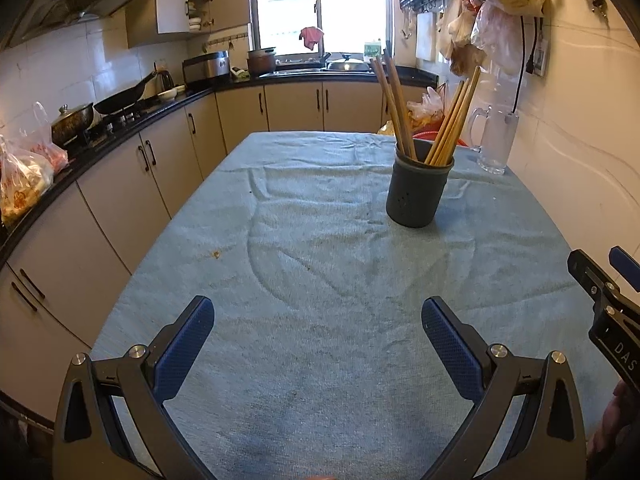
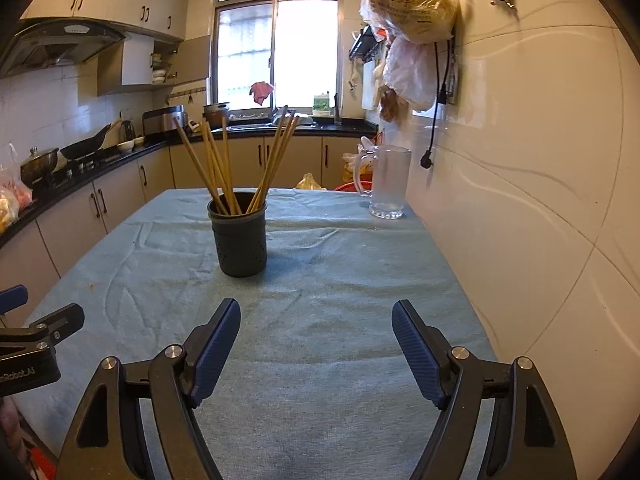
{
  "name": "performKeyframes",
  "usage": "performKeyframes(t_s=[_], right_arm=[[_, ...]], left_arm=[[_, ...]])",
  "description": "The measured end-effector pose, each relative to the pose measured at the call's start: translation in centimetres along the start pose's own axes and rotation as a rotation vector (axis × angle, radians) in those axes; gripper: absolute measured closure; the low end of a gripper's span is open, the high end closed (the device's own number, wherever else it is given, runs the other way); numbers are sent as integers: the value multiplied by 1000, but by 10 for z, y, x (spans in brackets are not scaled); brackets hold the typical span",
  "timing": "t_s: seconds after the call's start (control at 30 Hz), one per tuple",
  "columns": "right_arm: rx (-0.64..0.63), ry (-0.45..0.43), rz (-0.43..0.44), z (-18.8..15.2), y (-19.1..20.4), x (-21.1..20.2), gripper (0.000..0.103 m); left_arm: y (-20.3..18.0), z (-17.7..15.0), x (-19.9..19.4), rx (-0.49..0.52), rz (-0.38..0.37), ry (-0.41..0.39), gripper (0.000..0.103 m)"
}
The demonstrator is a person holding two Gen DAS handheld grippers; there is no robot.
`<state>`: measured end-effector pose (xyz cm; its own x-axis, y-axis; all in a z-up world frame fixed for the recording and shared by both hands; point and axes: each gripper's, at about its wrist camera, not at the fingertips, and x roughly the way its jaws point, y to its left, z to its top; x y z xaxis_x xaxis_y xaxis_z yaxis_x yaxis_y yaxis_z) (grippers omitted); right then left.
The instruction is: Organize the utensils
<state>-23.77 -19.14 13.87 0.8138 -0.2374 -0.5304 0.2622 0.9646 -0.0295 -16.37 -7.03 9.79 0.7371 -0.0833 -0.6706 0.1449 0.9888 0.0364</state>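
The bench [image 2: 340, 320], under a rumpled blue-green cloth [image 1: 320, 280], carries little. A glass mug [image 2: 390, 182] stands at its far right corner by the wall. Nearer the middle is a dark cup [image 2: 239, 236], upright, with wooden chopsticks [image 2: 224, 168] fanned out of it in two leaning bunches. Nothing else lies loose on the cloth.

The cup looks stiff and probably light, likely to tip if pushed high up — better gripped low around its wall. The chopsticks are thin, rigid and smooth; they would probably slide in a loose pinch, so take them mid-shaft, across the bunch, not at the tips.

Left gripper [image 1: 318, 344] and right gripper [image 2: 316, 348] both hover over the near end of the bench, fingers [image 1: 188, 344] spread wide and holding nothing — well apart from the cup.
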Motion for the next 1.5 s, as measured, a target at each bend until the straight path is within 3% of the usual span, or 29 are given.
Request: performKeyframes(t_s=[0.7, 1.5], right_arm=[[22, 60, 11, -4, -1, 25, 20], [25, 80, 15, -8, 3, 34, 20]], left_arm=[[9, -7, 33, -48, -28, 94, 0], [8, -10, 39, -39, -29, 100, 0]])
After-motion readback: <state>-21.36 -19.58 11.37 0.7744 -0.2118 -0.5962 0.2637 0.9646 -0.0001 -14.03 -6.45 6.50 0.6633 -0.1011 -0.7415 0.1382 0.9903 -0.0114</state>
